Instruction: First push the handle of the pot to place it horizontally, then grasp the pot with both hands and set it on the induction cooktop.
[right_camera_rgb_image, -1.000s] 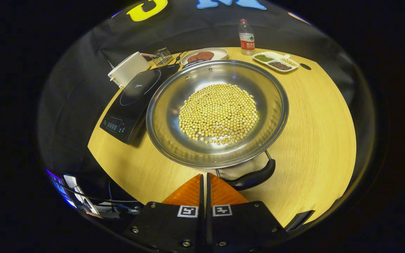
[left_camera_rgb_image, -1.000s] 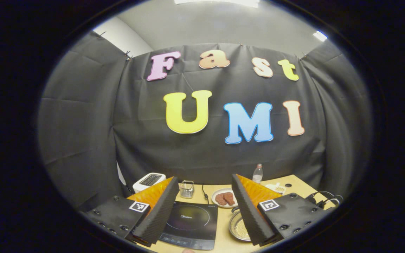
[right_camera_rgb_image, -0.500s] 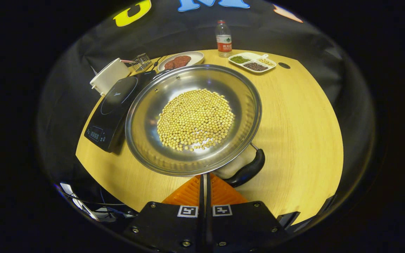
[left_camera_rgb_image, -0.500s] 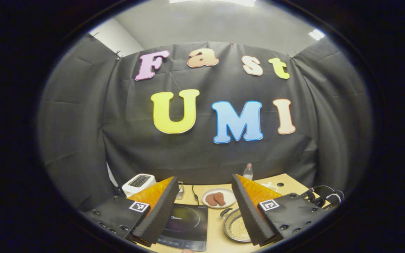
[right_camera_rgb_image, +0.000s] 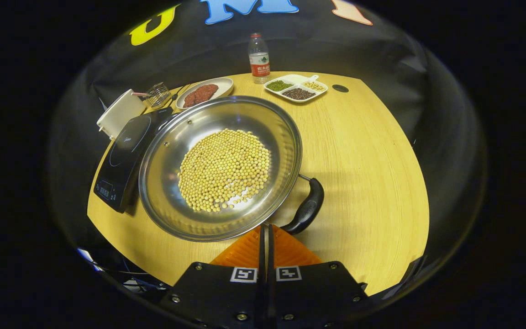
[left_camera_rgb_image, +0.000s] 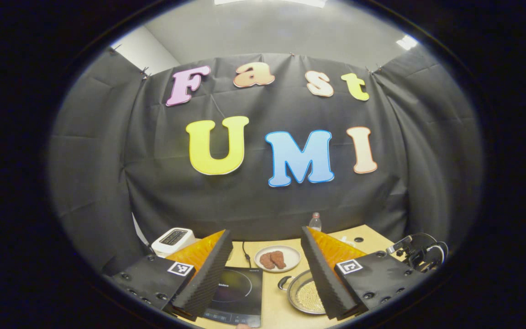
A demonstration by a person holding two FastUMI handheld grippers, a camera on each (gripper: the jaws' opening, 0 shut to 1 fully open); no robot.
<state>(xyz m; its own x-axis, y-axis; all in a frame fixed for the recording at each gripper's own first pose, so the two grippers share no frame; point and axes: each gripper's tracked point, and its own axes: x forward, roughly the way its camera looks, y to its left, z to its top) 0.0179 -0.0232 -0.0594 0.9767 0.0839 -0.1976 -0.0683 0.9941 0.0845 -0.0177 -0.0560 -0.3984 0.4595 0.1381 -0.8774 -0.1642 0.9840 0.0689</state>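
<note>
A wide steel pot (right_camera_rgb_image: 219, 167) of yellow beans stands on the wooden table (right_camera_rgb_image: 372, 173), right beside the black induction cooktop (right_camera_rgb_image: 126, 151) on its left. Its black handle (right_camera_rgb_image: 308, 211) juts from the near right rim. My right gripper (right_camera_rgb_image: 265, 227) is shut on nothing, its tips at the pot's near rim just left of the handle's lower end. My left gripper (left_camera_rgb_image: 266, 232) hangs open high above the table, level toward the wall, and holds nothing. Below and between its fingers lie the cooktop (left_camera_rgb_image: 235, 292) and the pot (left_camera_rgb_image: 303, 296).
Along the table's back stand a white toaster (right_camera_rgb_image: 119, 114), a wire basket (right_camera_rgb_image: 158, 93), a plate of brown meat (right_camera_rgb_image: 203, 92), a water bottle (right_camera_rgb_image: 258, 58) and a divided dish of beans (right_camera_rgb_image: 296, 88). The table's rounded front edge (right_camera_rgb_image: 153, 269) is close to my right gripper.
The pot's handle has swung from the front round toward the right, while the pot slid left in the right gripper view. My left gripper has drawn back; the table things look smaller.
</note>
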